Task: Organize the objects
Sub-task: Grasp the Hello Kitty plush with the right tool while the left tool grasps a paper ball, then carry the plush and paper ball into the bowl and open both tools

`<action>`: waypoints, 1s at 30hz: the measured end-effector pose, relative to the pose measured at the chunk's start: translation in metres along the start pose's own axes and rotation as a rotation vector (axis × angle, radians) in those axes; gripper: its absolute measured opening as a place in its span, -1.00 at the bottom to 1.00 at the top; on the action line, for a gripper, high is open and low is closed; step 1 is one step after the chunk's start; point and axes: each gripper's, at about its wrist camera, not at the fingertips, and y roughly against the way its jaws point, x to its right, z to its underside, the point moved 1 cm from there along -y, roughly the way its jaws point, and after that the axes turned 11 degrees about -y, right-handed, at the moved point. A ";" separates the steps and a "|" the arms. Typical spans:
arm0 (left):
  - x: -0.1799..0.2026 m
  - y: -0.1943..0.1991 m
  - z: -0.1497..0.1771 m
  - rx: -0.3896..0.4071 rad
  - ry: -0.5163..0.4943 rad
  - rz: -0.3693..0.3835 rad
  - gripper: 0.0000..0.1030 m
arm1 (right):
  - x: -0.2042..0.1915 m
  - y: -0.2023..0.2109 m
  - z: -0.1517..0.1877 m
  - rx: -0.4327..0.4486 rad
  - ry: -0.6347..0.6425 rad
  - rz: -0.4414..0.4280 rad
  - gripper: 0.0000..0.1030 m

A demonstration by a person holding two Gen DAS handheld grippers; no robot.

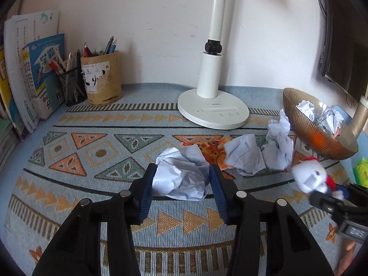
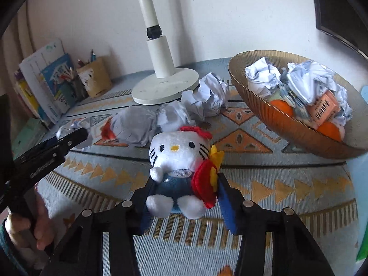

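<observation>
Left tongs (image 1: pixel 180 181) clamped on paper ball (image 1: pixel 181 174), right tongs (image 2: pixel 184 191) on plush cat (image 2: pixel 178 161).

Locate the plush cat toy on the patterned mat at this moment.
In the right wrist view the plush cat toy sits low in the centre, pinched between the right gripper pads, with crumpled paper balls behind it and the bowl to its right.

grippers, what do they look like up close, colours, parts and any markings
Both are the same build: the left gripper and right gripper have matte black plastic linkage arms with round silver pivot pins, ending in flat dark blue ribbed pads. The left's side bears small raised lettering, unreadable here.
</observation>
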 end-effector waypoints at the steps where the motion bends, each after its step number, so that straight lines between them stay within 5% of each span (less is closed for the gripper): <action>1: 0.003 0.000 0.000 -0.004 -0.010 -0.012 -0.16 | 0.002 0.006 0.004 0.007 -0.002 -0.007 -0.06; 5: 0.027 0.005 0.002 -0.010 -0.097 -0.019 -0.17 | 0.018 0.030 0.018 0.009 -0.027 -0.020 -0.06; 10: 0.070 0.021 -0.018 0.027 -0.128 0.094 -0.17 | 0.049 0.057 0.011 0.032 -0.093 -0.014 -0.06; 15: 0.119 0.028 -0.071 0.092 -0.163 0.191 -0.17 | 0.085 0.100 -0.040 0.140 -0.171 -0.006 -0.06; 19: 0.155 0.008 -0.110 0.101 -0.158 0.253 -0.17 | 0.138 0.101 -0.086 0.115 -0.367 -0.035 -0.06; 28: 0.208 -0.058 -0.151 0.088 -0.152 0.289 -0.16 | 0.197 0.069 -0.162 0.207 -0.446 0.152 -0.04; 30: 0.215 -0.068 -0.152 0.092 -0.169 0.284 0.13 | 0.198 0.051 -0.176 0.212 -0.413 0.199 0.06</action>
